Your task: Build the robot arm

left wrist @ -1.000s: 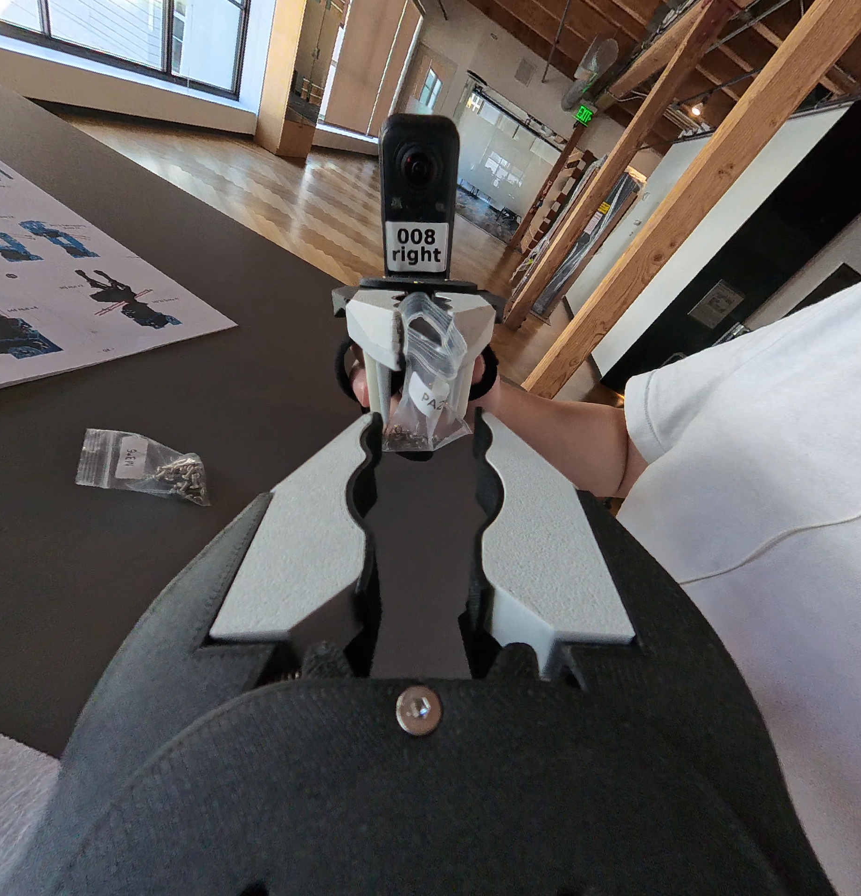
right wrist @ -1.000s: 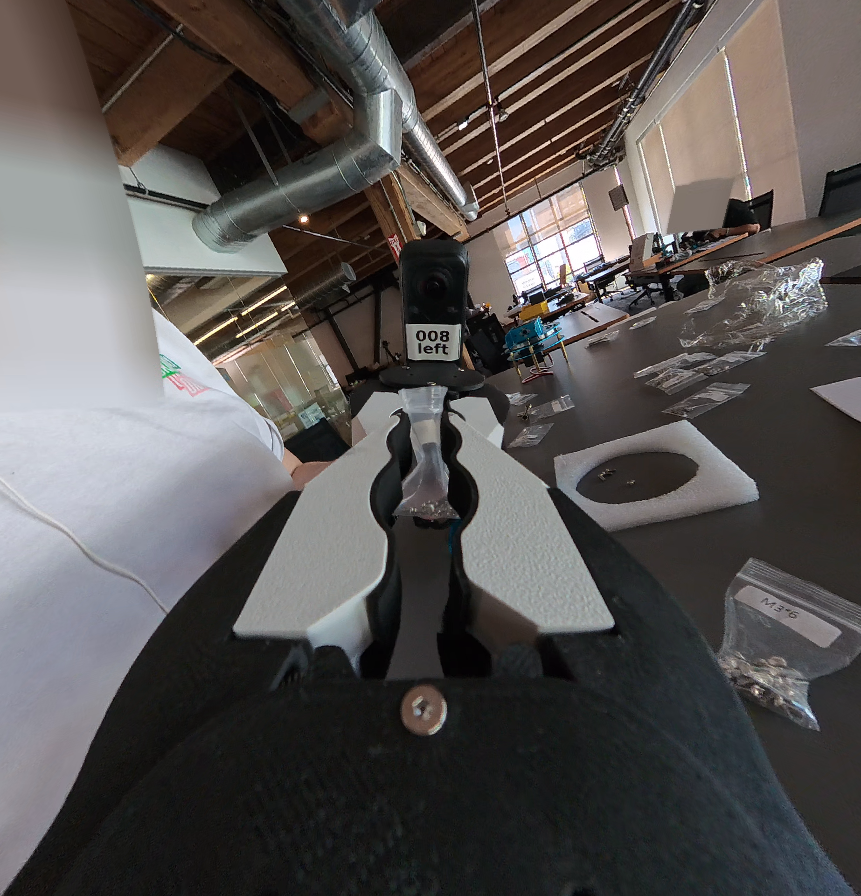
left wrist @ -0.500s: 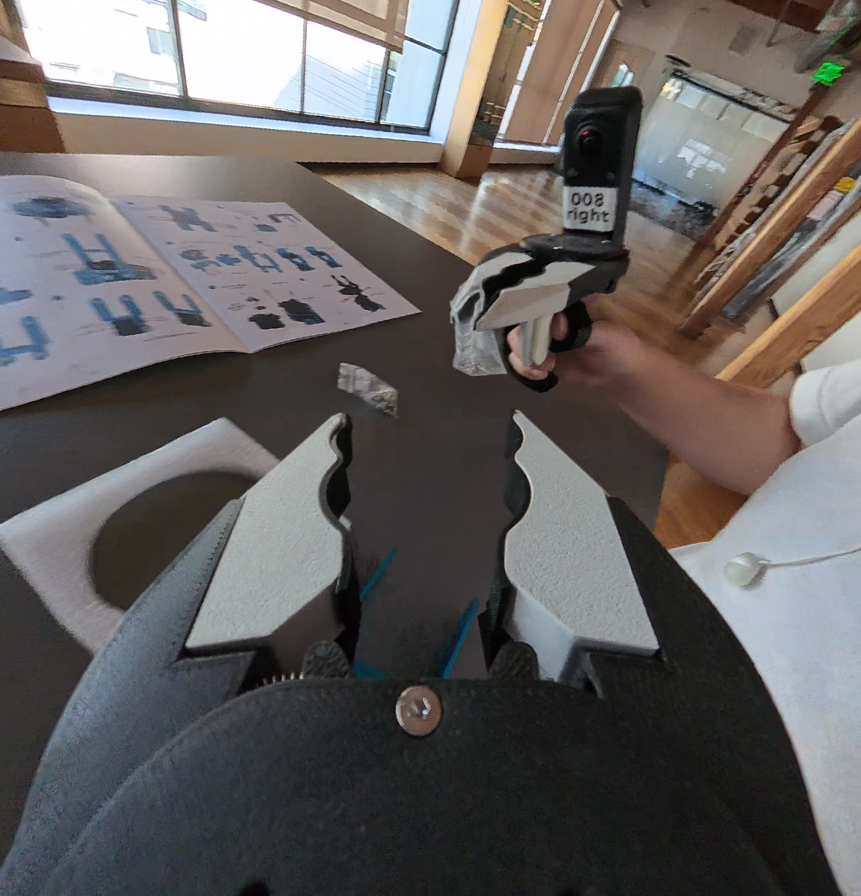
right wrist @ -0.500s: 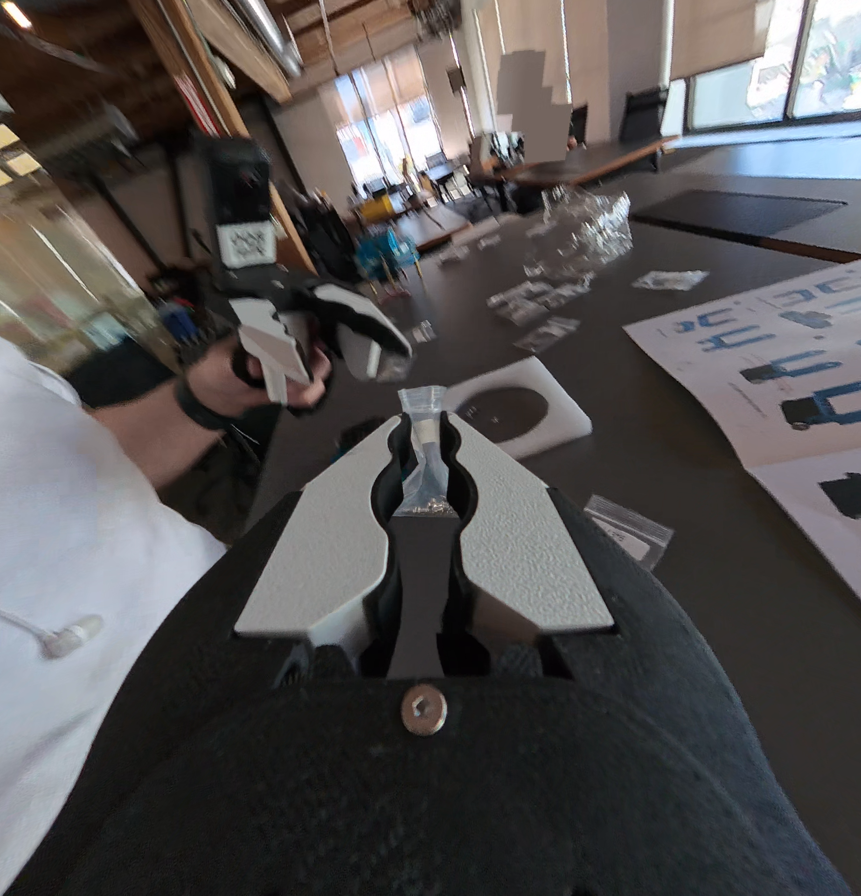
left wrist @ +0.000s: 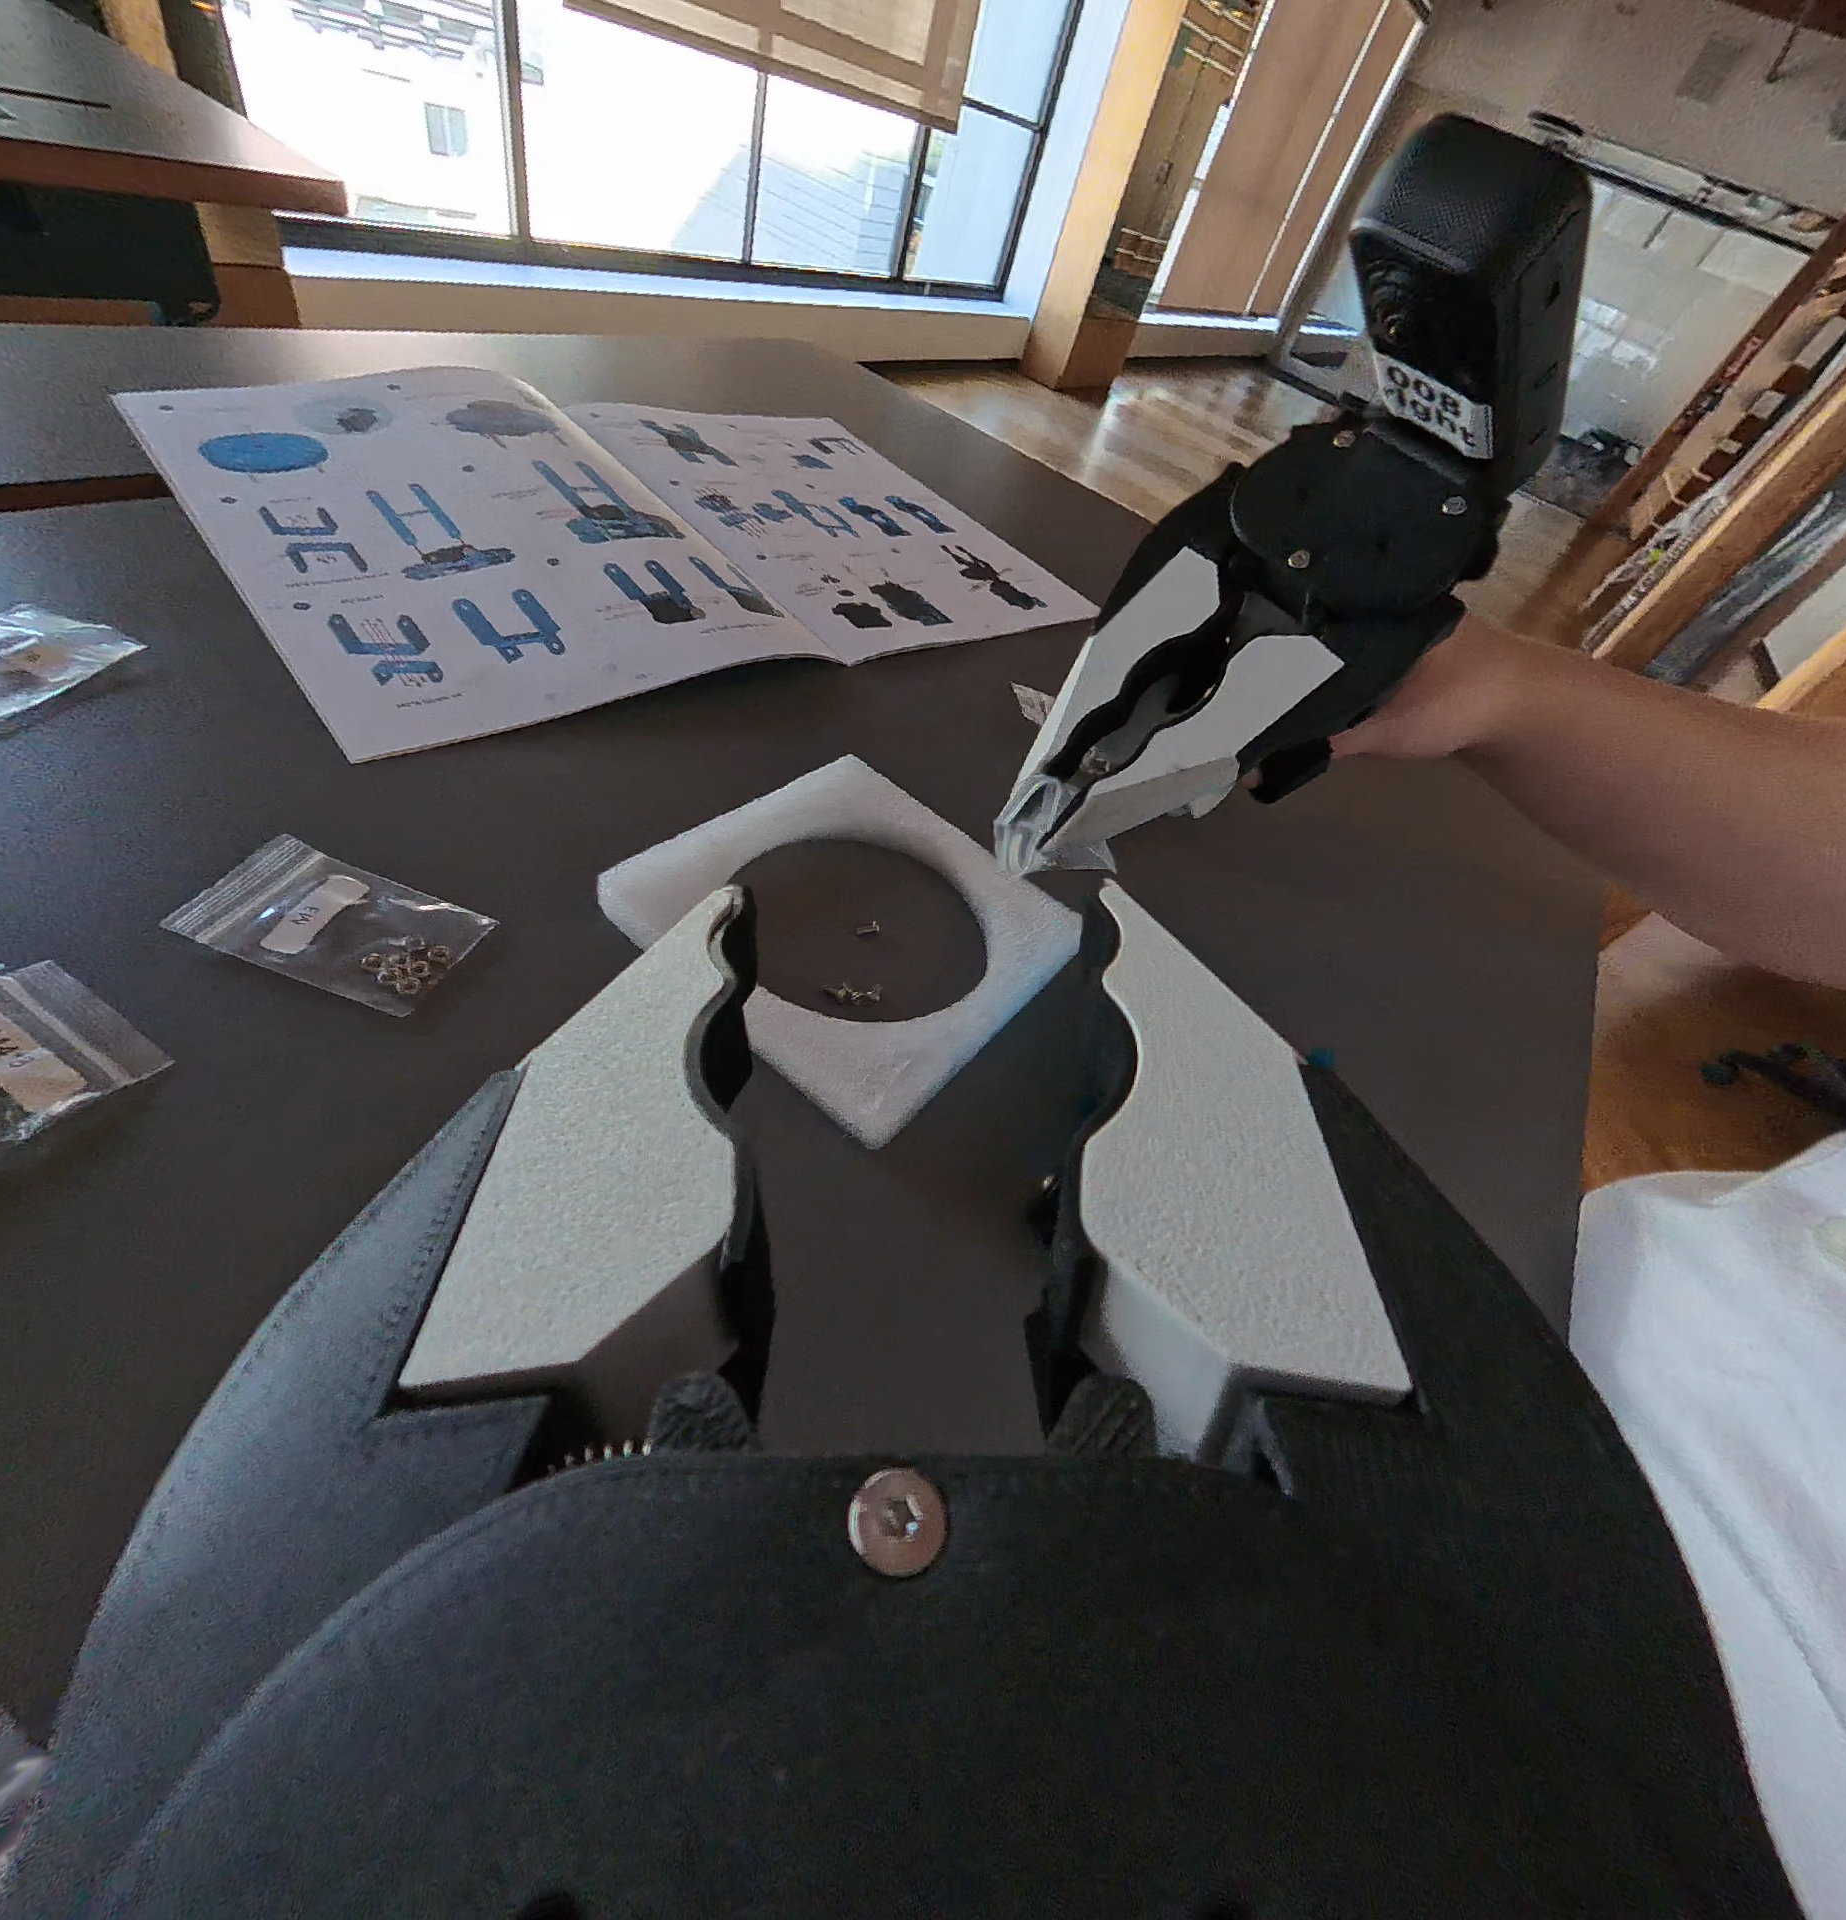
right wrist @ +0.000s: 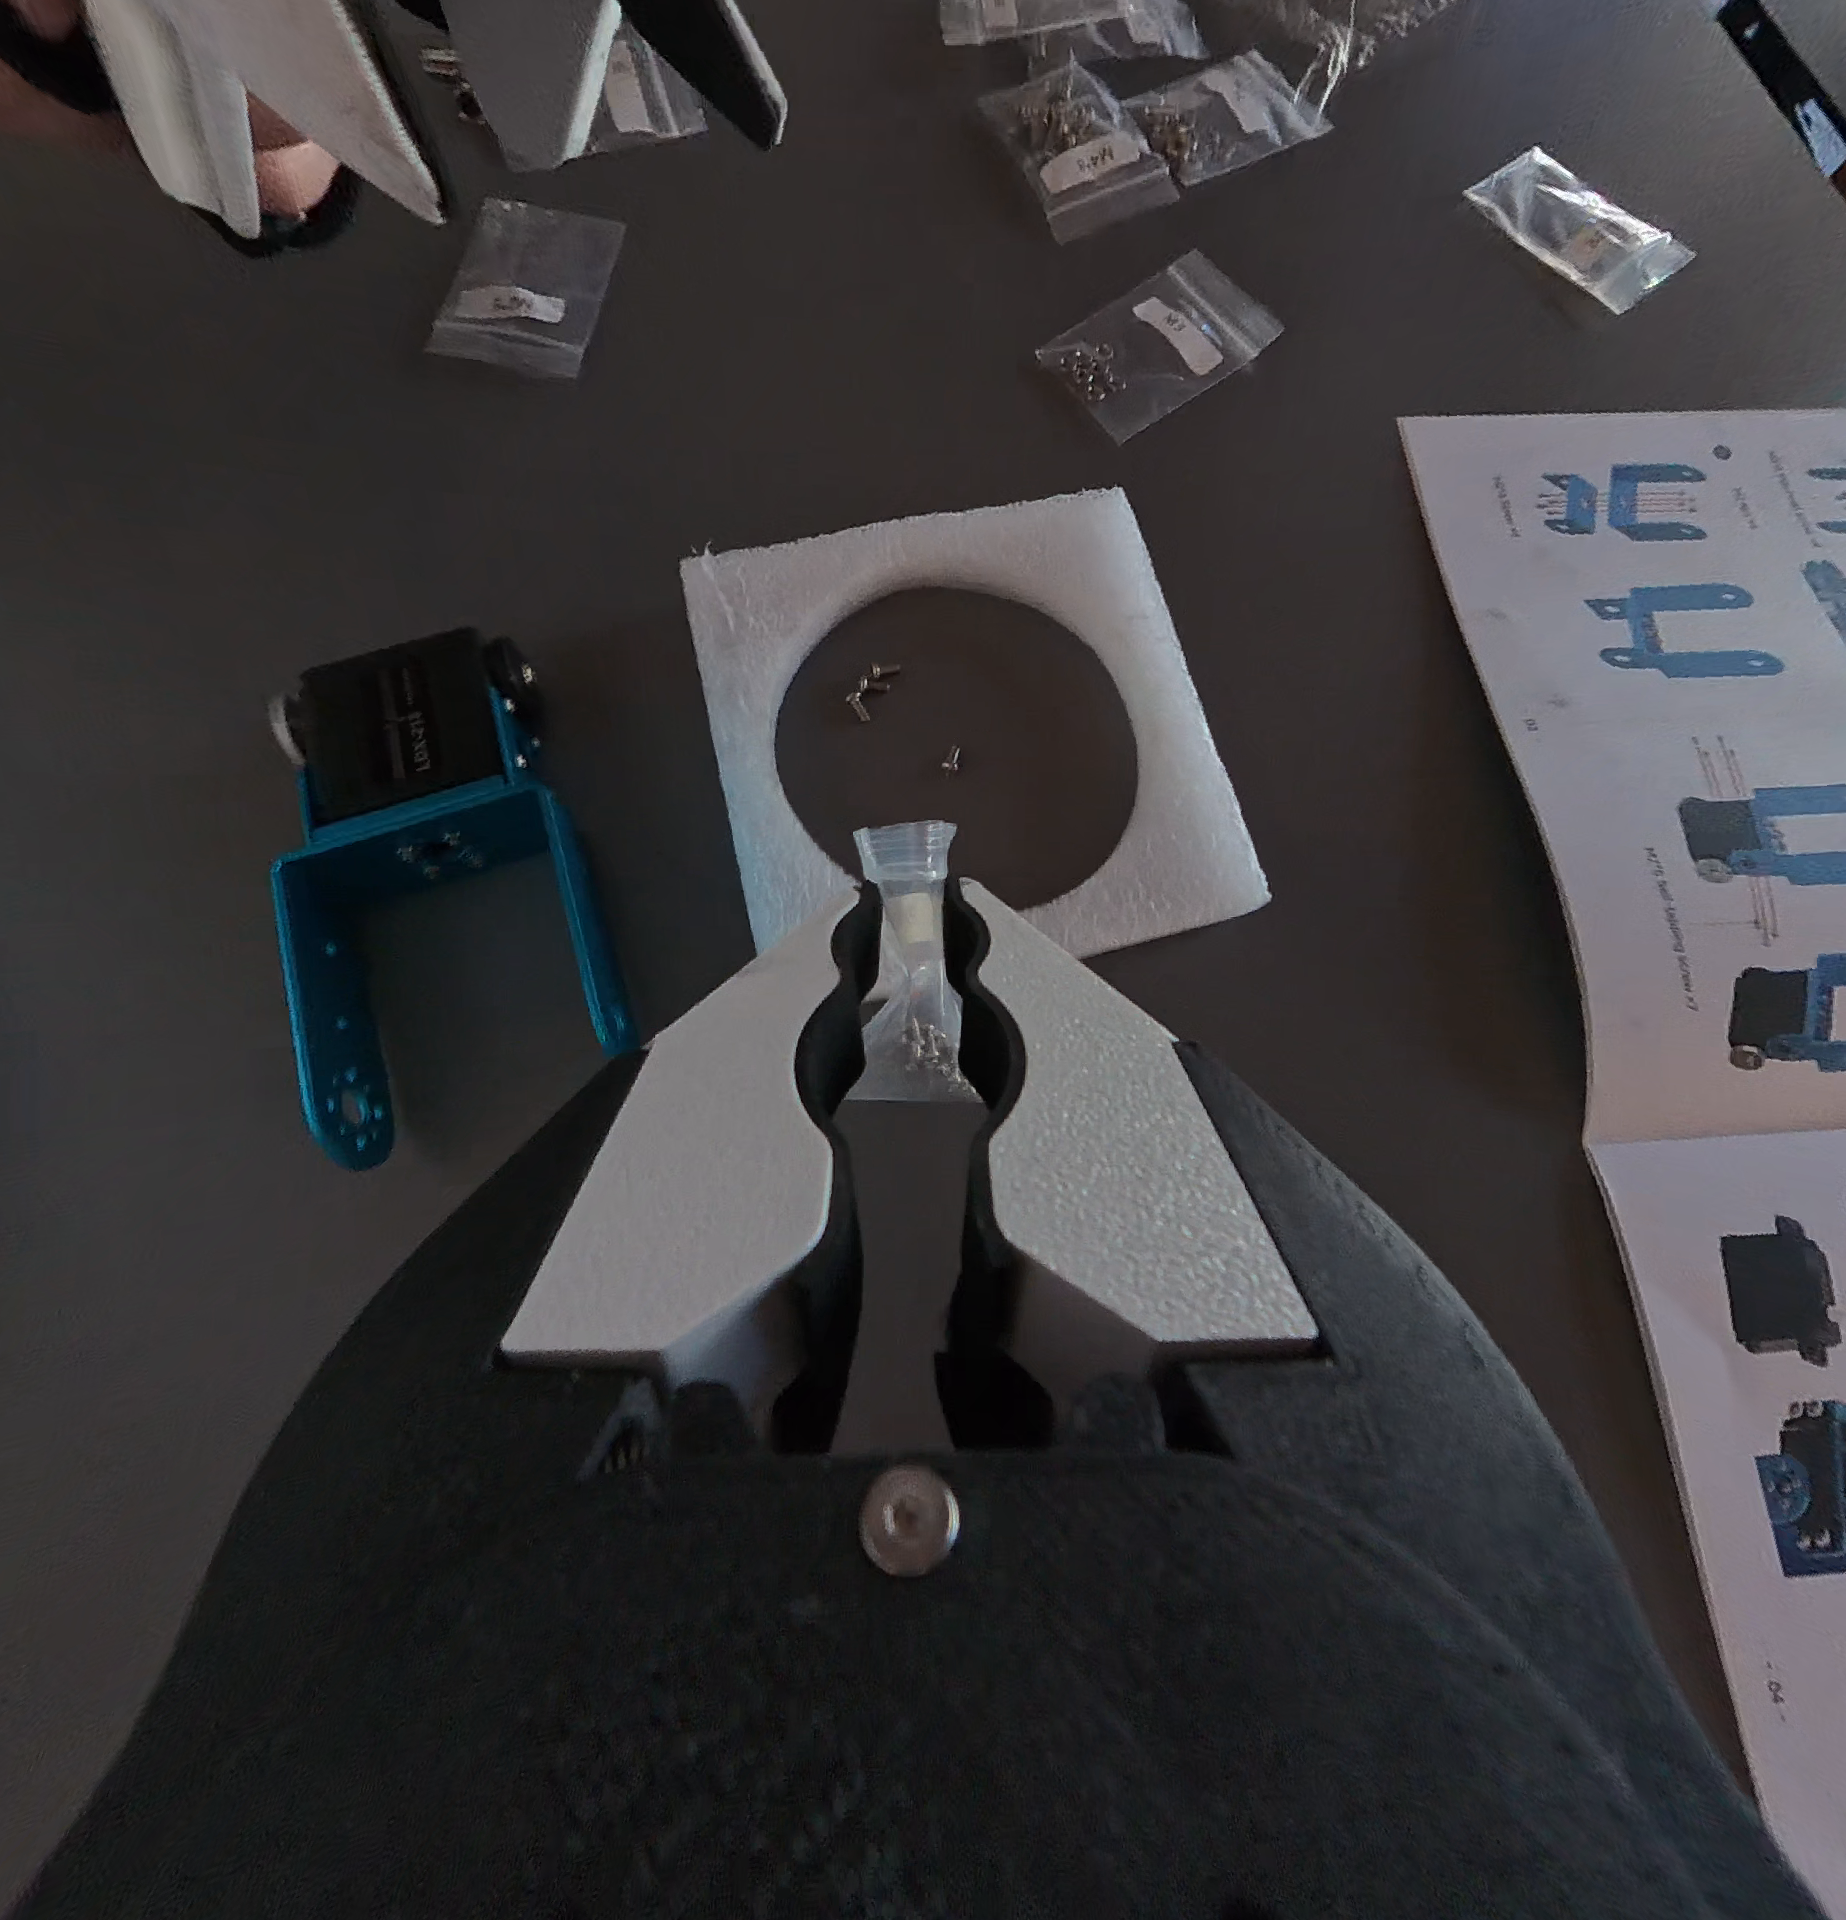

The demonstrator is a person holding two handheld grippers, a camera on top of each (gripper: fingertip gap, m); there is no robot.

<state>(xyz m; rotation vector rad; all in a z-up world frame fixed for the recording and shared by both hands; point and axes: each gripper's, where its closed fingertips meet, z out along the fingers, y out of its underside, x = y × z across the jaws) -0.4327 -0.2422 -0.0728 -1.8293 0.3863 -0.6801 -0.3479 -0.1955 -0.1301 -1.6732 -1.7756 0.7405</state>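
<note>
Small clear zip bag [right wrist: 914, 1023] of screws, white label, clamped in right claw [right wrist: 911, 904], mouth over white foam square [right wrist: 1189, 831] with loose screws [right wrist: 872, 686] in its round cutout. Left claw [left wrist: 914, 914] apart, empty, hovering near foam. Labelled bags [right wrist: 1158, 343], open manual [left wrist: 586, 540], blue servo bracket [right wrist: 431, 852] on dark worktop [right wrist: 275, 468].

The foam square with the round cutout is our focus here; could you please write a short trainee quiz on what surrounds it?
1. True or false: the right gripper is shut on a small screw bag.
2. How many loose screws lie inside the foam square: A two, B four, C nine?
3. Which gripper has its fingers apart and empty?

Key: 1 true; 2 B; 3 the left gripper.
</note>
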